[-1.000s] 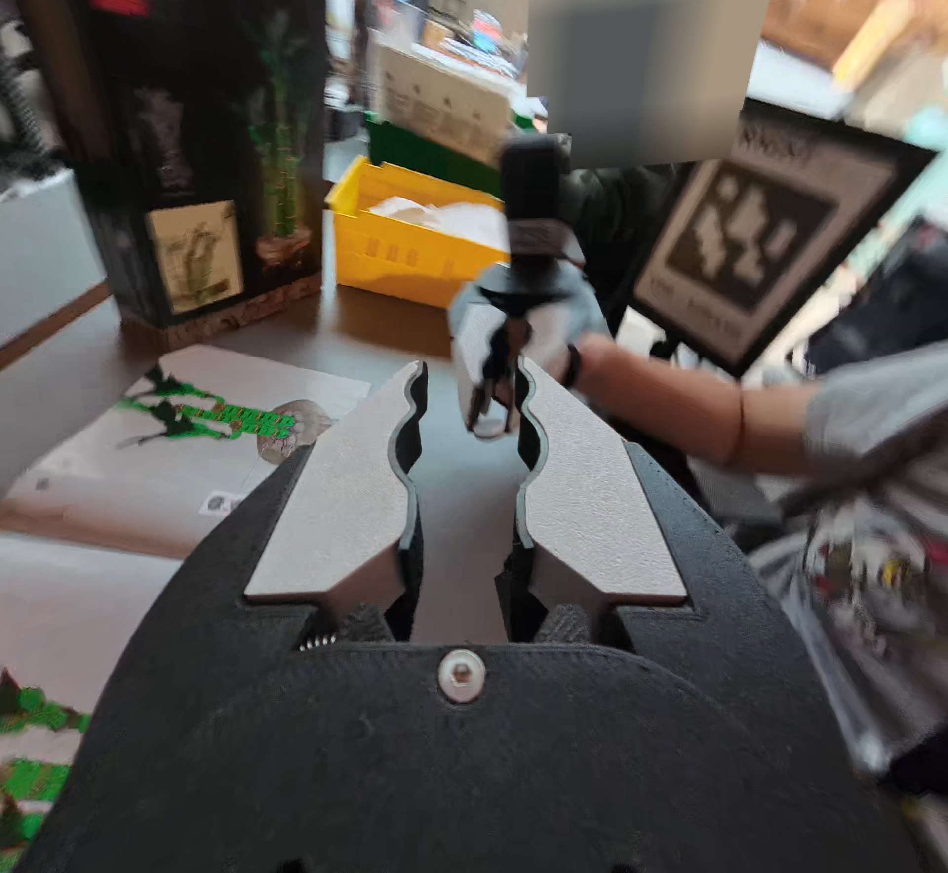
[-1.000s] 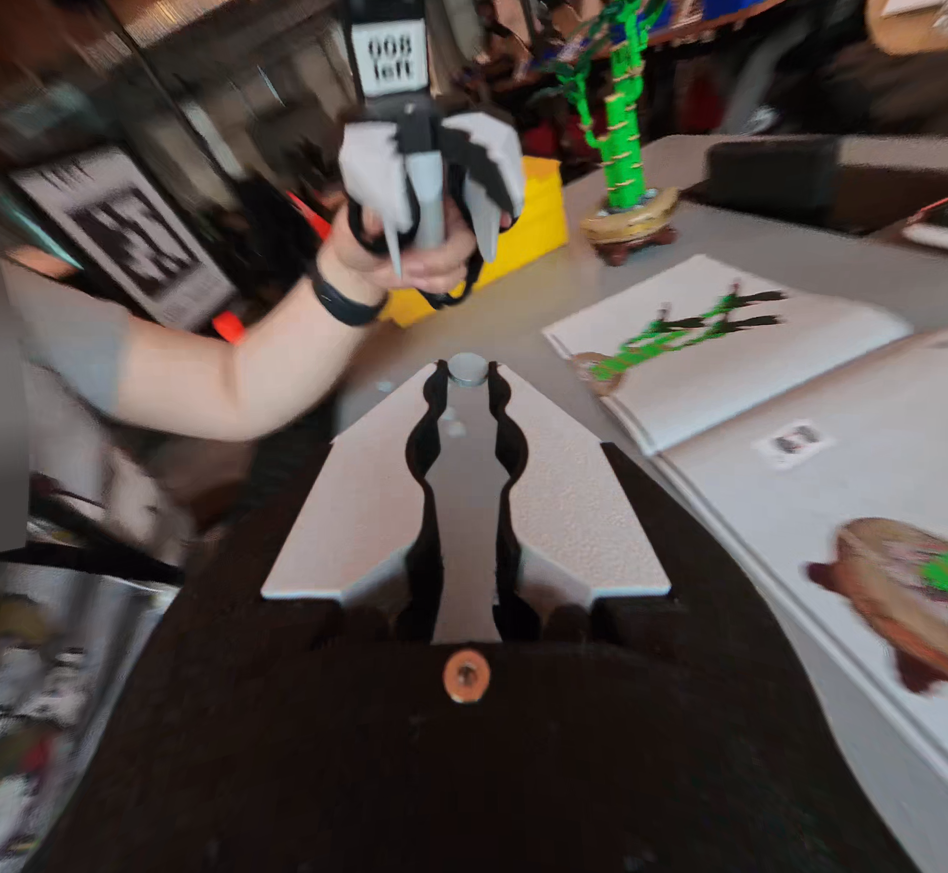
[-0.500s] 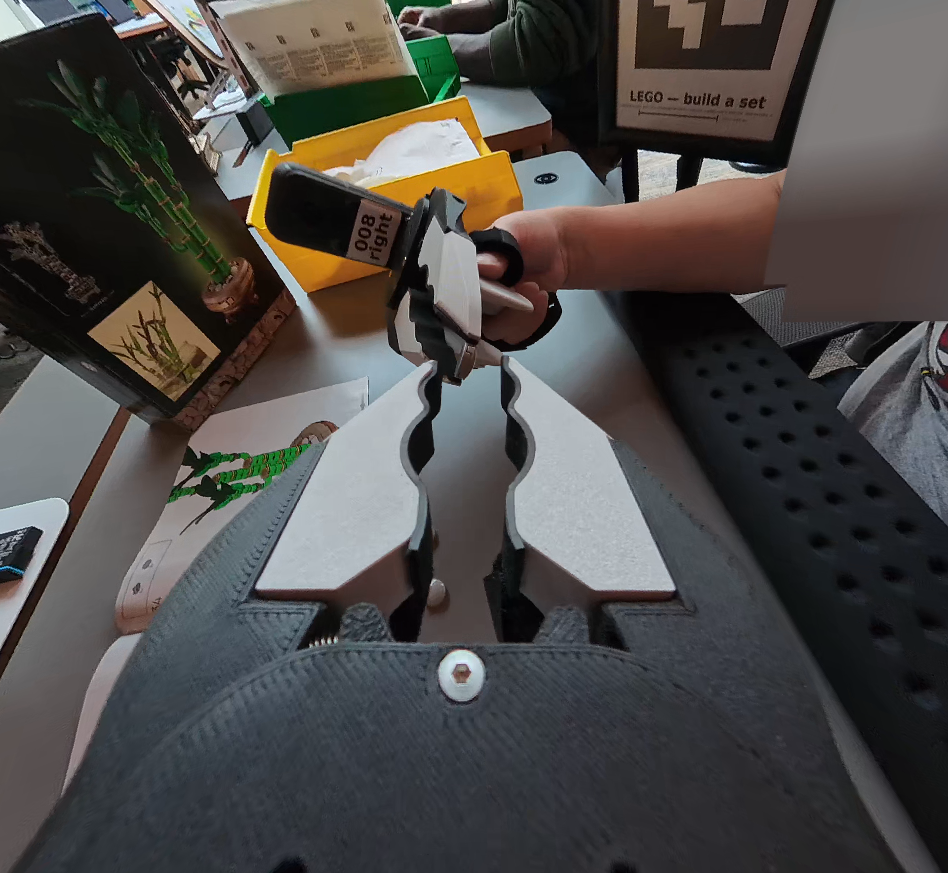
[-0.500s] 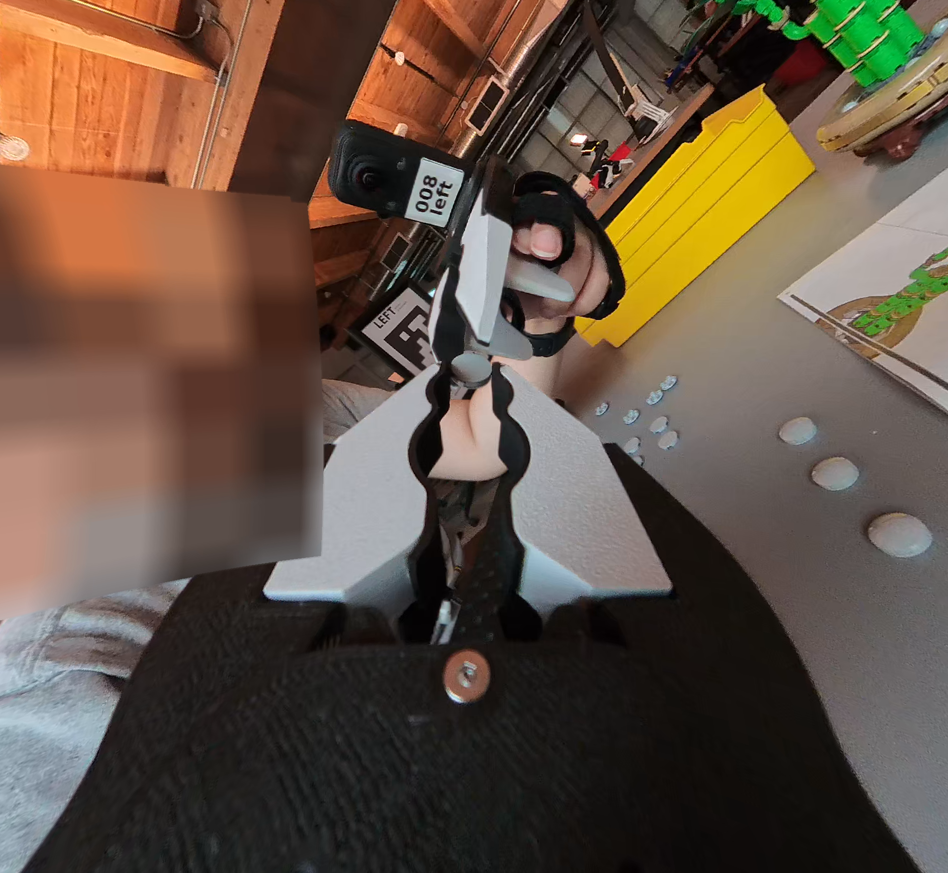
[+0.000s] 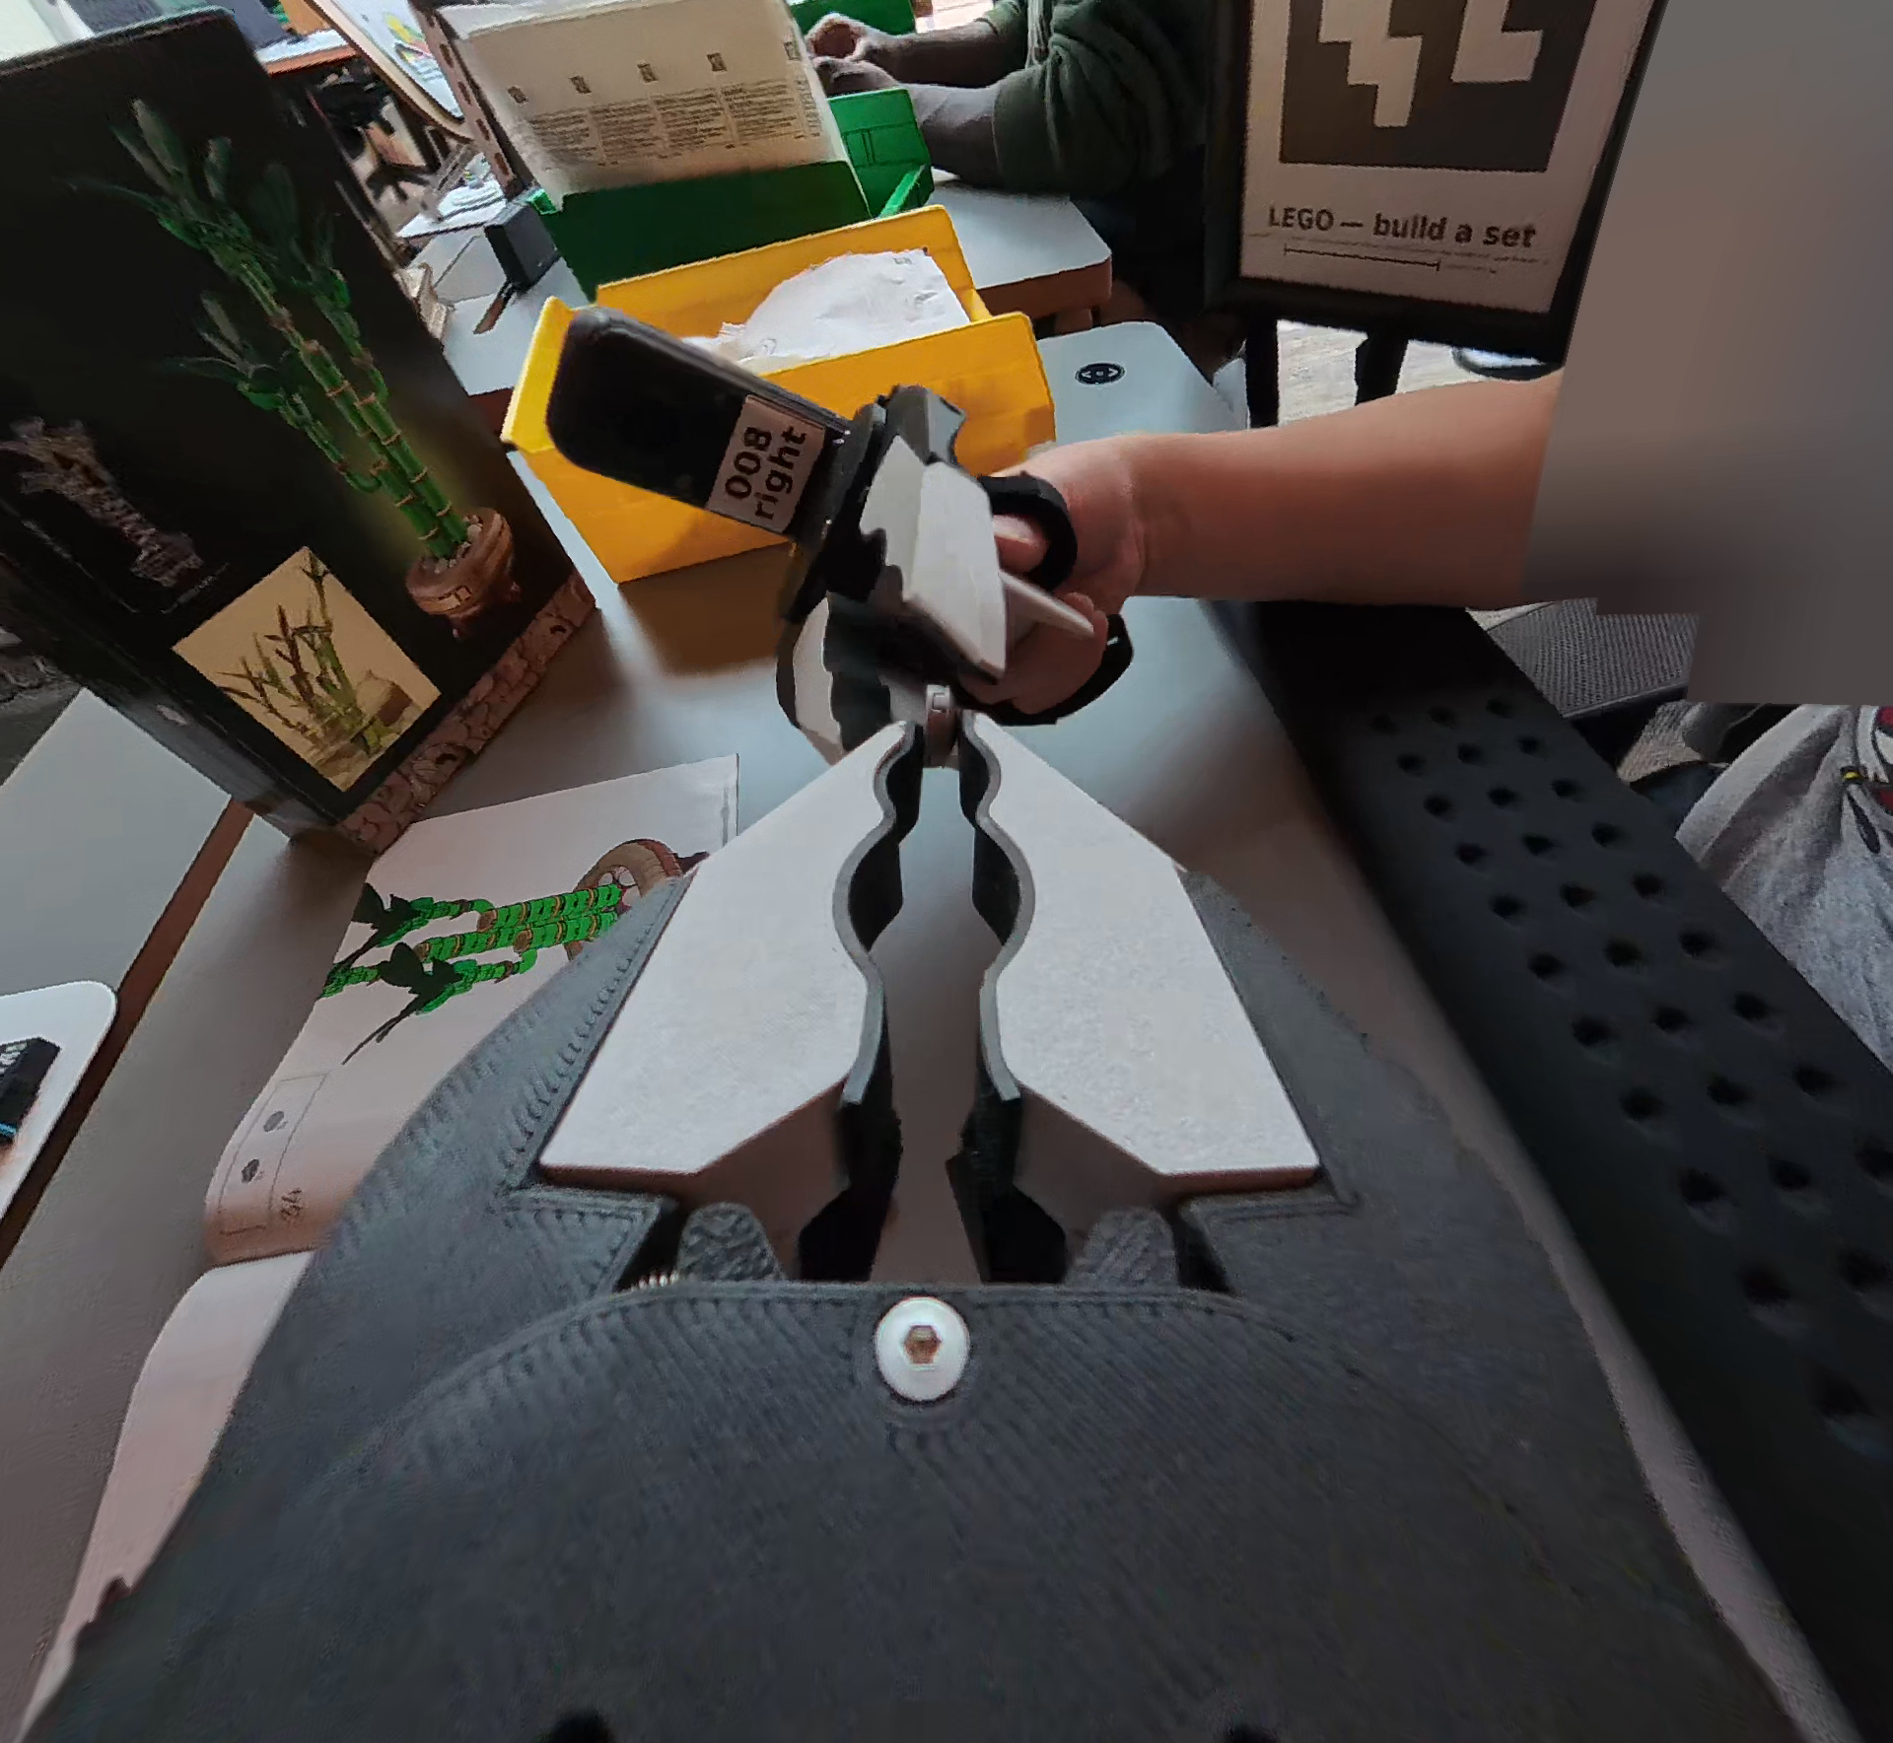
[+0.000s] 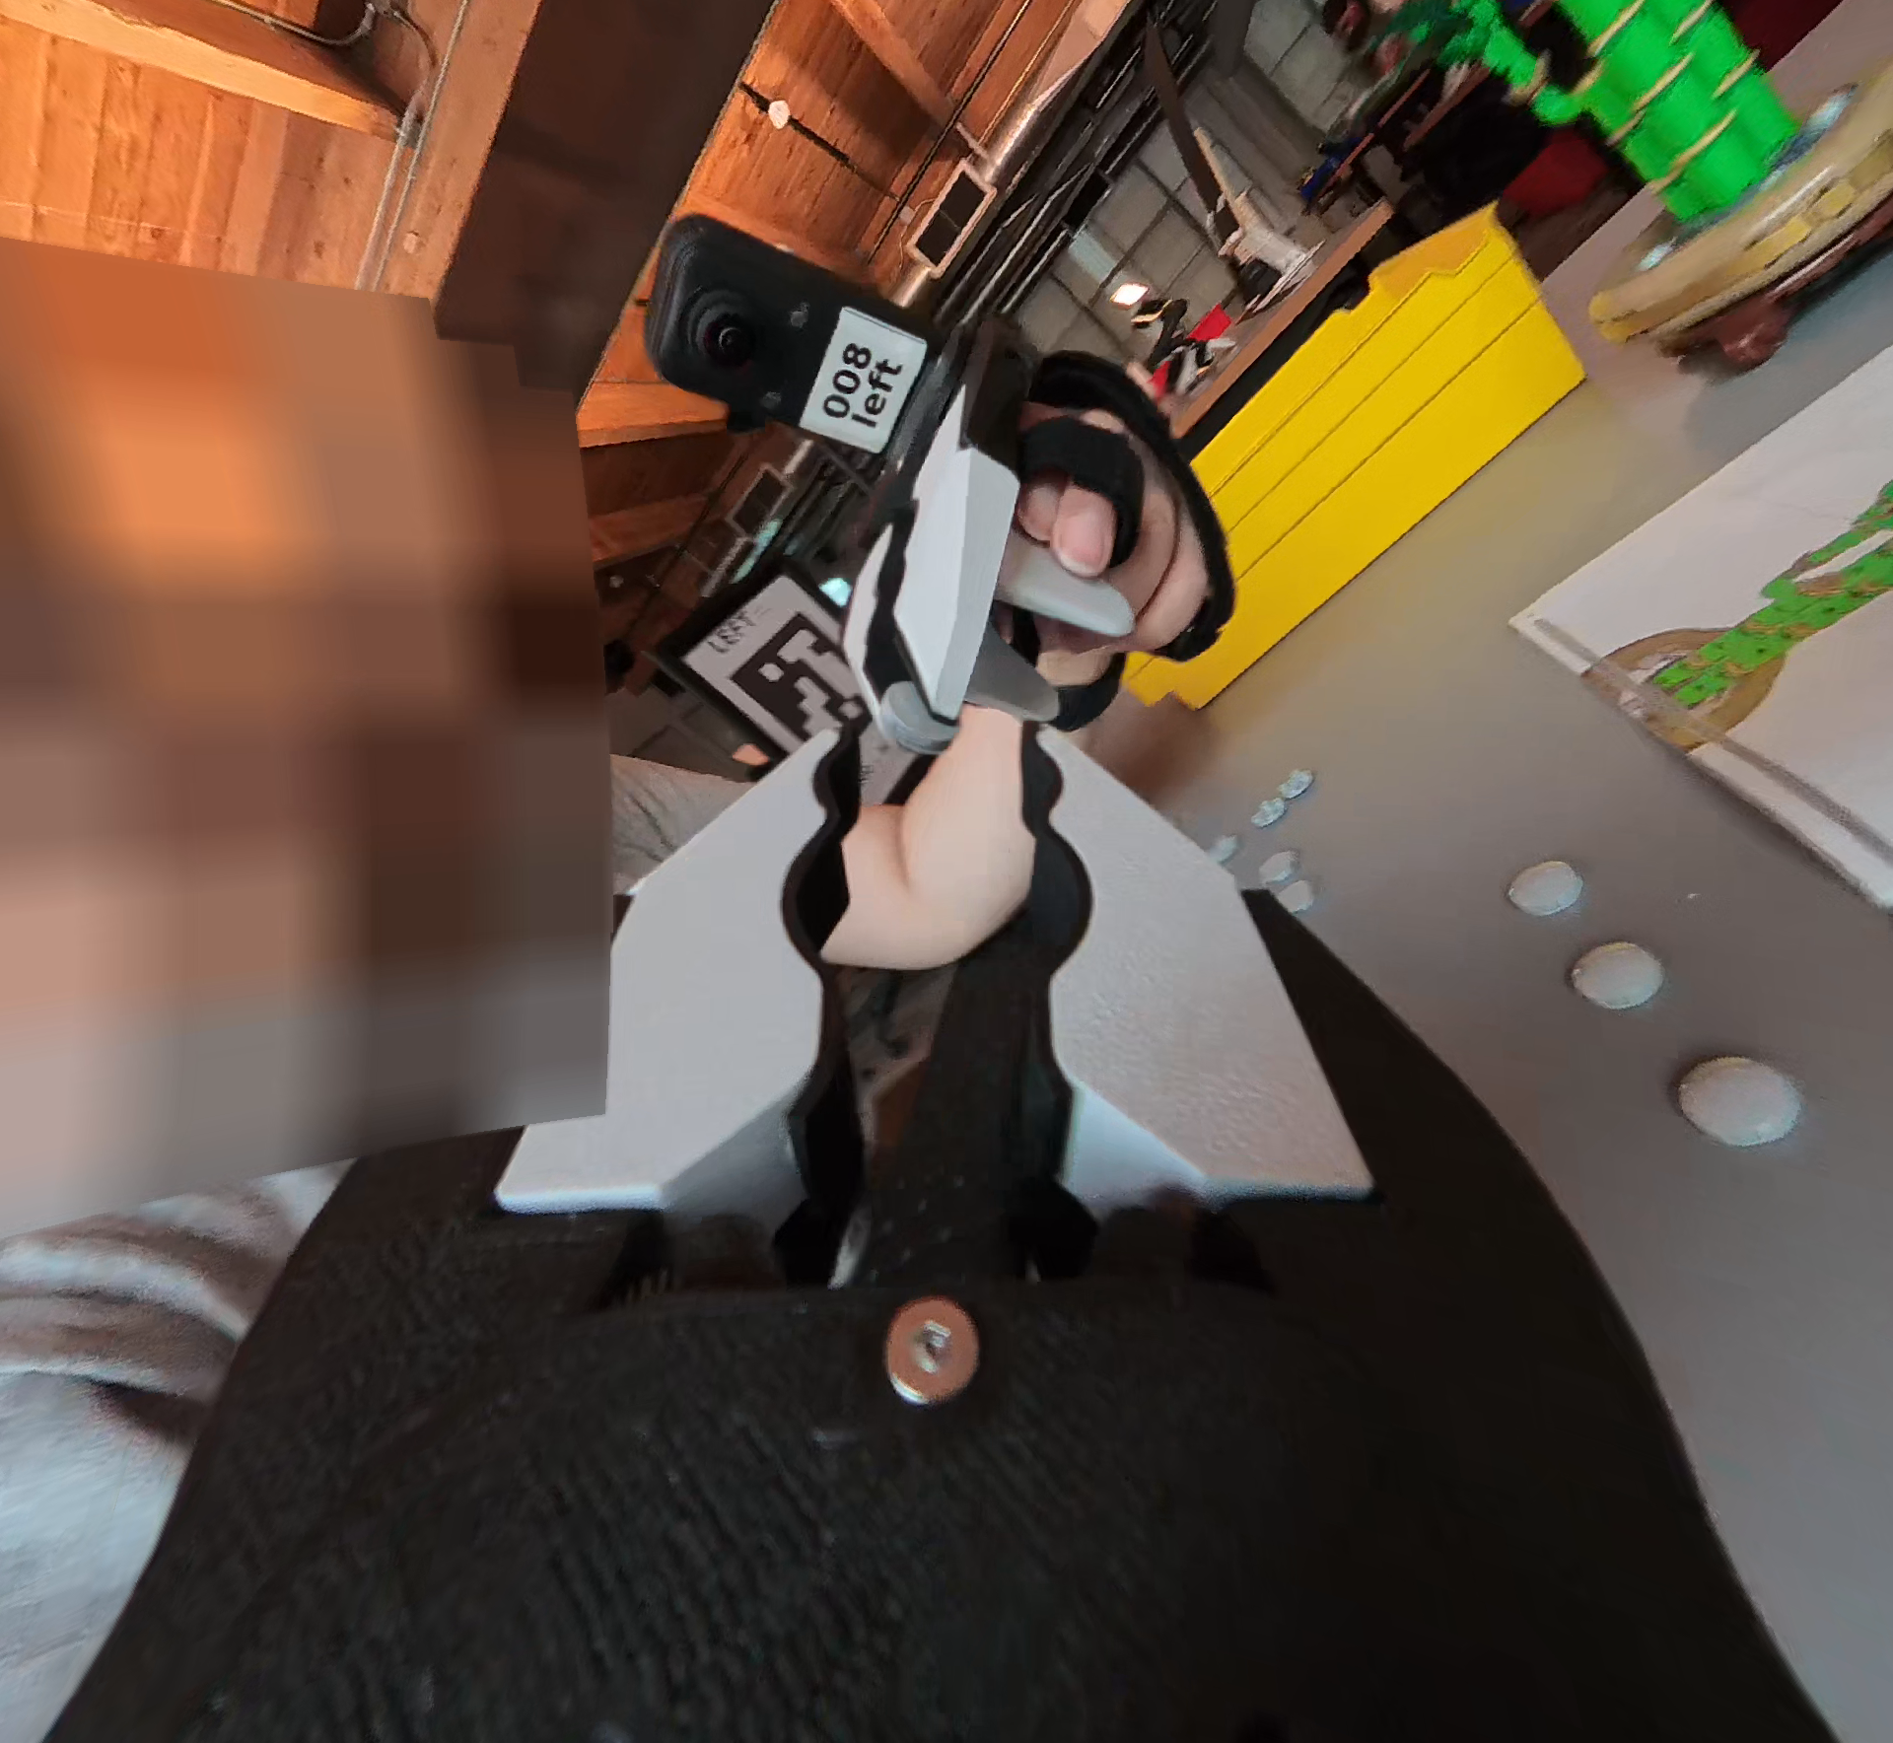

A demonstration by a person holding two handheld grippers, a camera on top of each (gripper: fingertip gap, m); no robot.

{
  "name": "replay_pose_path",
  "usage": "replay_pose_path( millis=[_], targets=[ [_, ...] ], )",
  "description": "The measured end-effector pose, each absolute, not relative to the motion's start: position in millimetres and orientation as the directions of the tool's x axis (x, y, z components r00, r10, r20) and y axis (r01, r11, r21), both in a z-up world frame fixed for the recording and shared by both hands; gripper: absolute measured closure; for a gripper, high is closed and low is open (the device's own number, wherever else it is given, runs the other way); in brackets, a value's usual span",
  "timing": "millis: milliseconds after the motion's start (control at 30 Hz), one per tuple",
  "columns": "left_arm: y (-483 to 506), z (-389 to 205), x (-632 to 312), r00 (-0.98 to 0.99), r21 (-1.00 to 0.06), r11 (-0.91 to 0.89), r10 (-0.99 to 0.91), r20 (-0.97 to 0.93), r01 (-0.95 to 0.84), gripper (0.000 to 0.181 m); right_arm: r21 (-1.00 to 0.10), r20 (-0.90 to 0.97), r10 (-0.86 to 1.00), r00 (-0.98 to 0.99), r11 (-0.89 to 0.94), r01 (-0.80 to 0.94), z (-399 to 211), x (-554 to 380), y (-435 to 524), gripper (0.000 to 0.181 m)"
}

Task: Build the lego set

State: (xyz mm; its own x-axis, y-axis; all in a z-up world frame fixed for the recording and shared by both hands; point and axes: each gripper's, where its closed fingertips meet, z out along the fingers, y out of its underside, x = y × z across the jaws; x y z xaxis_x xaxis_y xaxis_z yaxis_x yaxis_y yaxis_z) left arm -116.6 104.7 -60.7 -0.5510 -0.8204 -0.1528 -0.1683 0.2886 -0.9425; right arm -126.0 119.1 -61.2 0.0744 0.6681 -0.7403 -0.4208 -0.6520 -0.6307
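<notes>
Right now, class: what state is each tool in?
Left tool: closed on a small grey round piece.
Right tool: open, holding nothing.

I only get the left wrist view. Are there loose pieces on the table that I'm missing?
Observer: Yes. The right wrist view shows three white domed round pieces in a row on the grey table, right of the right gripper.
Operator: Anything built already?
Observer: A bright green bamboo model on a tan round base stands beyond the yellow plastic bin.
Operator: Is the right gripper open?
Observer: Yes, its jaws stand apart; only the left gripper grips the small grey round piece.
</notes>
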Motion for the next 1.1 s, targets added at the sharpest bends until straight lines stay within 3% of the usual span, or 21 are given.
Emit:
replay_pose_path(
  millis=[33, 133, 200, 300, 400, 867, 933, 1000, 1100],
  targets=[
    [109.1, -58.0, -115.0, -0.535, -0.952, 0.248, -0.837, -0.117, -0.179, 0.177, -0.681, -0.704, 0.695, 0.147, -0.601, -0.420, -62.3, -123.6, 123.2, 0.144],
    [122.0, -56.2, -112.3, -0.504, -0.960, 0.060, -0.859, 0.091, -0.275, 0.177, -0.899, -0.429, 0.762, 0.486, -0.305, -0.315, -61.2, -112.2, 136.4, 0.129],
    [124.9, -58.3, -112.9, -0.498, -0.921, -0.108, -0.814, 0.298, -0.375, 0.177, -0.993, -0.108, 0.708, 0.698, -0.046, -0.108, -55.9, -103.5, 139.6, 0.130],
    [133.3, -54.0, -108.6, -0.439, -0.778, -0.413, -0.655, 0.615, -0.473, 0.178, -0.908, 0.419, 0.504, 0.756, 0.217, 0.358, -56.7, -105.0, 135.6, 0.133],
    [140.2, -56.7, -105.8, -0.393, -0.626, -0.575, -0.488, 0.779, -0.526, 0.177, -0.757, 0.652, 0.362, 0.667, 0.255, 0.602, -65.9, -112.1, 138.4, 0.148],
    [131.5, -79.4, -101.8, -0.326, -0.526, -0.580, -0.420, 0.847, -0.622, 0.177, -0.798, 0.592, 0.408, 0.695, 0.175, 0.577, -77.8, -111.4, 144.9, 0.167],
    [132.7, -79.3, -101.0, -0.331, -0.534, -0.579, -0.425, 0.843, -0.616, 0.170, -0.811, 0.570, 0.428, 0.702, 0.154, 0.565, -80.2, -109.0, 145.7, 0.167],
    [139.1, -79.3, -99.5, -0.313, -0.523, -0.593, -0.425, 0.849, -0.612, 0.158, -0.821, 0.532, 0.473, 0.702, 0.083, 0.566, -93.9, -101.5, 148.9, 0.167],
    [153.1, -79.7, -101.7, -0.303, -0.557, -0.593, -0.478, 0.825, -0.581, 0.159, -0.836, 0.336, 0.612, 0.716, -0.157, 0.526, -141.5, -89.3, 151.8, 0.167]
  ],
)
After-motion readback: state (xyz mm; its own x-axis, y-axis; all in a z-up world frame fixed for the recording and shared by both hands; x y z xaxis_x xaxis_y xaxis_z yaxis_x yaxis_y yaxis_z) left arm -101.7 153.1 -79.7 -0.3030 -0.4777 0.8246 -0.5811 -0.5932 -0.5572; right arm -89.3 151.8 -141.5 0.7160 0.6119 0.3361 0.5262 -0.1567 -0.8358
